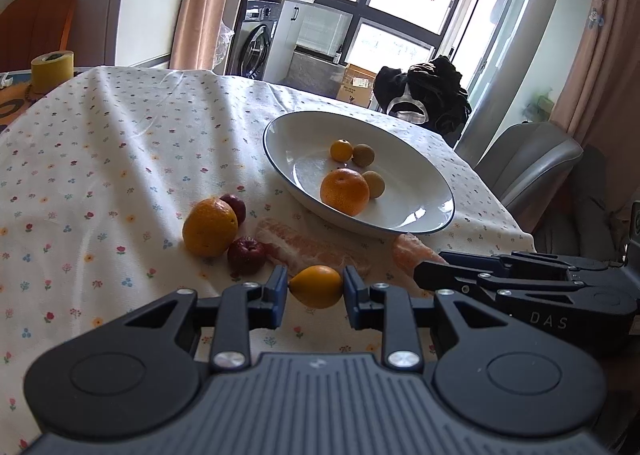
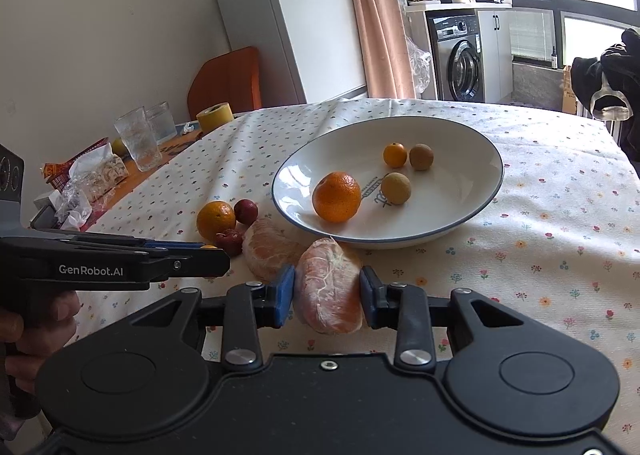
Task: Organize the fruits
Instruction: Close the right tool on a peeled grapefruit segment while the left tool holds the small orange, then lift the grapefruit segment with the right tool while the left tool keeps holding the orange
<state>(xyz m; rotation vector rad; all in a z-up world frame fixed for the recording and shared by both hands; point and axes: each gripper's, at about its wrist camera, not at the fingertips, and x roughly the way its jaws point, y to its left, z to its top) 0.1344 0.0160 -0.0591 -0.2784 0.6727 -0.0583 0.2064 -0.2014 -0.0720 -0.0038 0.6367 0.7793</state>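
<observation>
Item 1: my left gripper (image 1: pixel 316 287), fingers pinching a small yellow-orange fruit (image 1: pixel 317 286) by its two ends, low over the flowered cloth (image 1: pixel 120 143) at the near edge of the desk

Item 2: my right gripper (image 2: pixel 328 291), blue-padded fingers (image 2: pixel 285 291) clamped on a peeled citrus half (image 2: pixel 330 289), held upright, also at the near edge and just right of the left gripper

Item 3: white plate with a dark rim (image 2: pixel 486 191), toward the desk's far right side. Contents: one large orange (image 2: pixel 337 197), one small orange (image 2: pixel 395 155), two tan round fruits (image 2: pixel 421 157) (image 2: pixel 396 188). The large orange sits nearest me; the small fruits lie behind it

Item 4: loose fruit on the cloth left of the plate: a whole orange (image 1: pixel 210 227), two dark red fruits (image 1: pixel 246 255) (image 1: pixel 234 206) touching it, and a second peeled citrus piece (image 1: pixel 304 249) lying just beside them

Item 5: far left corner: yellow tape roll (image 1: pixel 52 71), two glass tumblers (image 2: pixel 138 139), tissue packet (image 2: pixel 100 171)
</observation>
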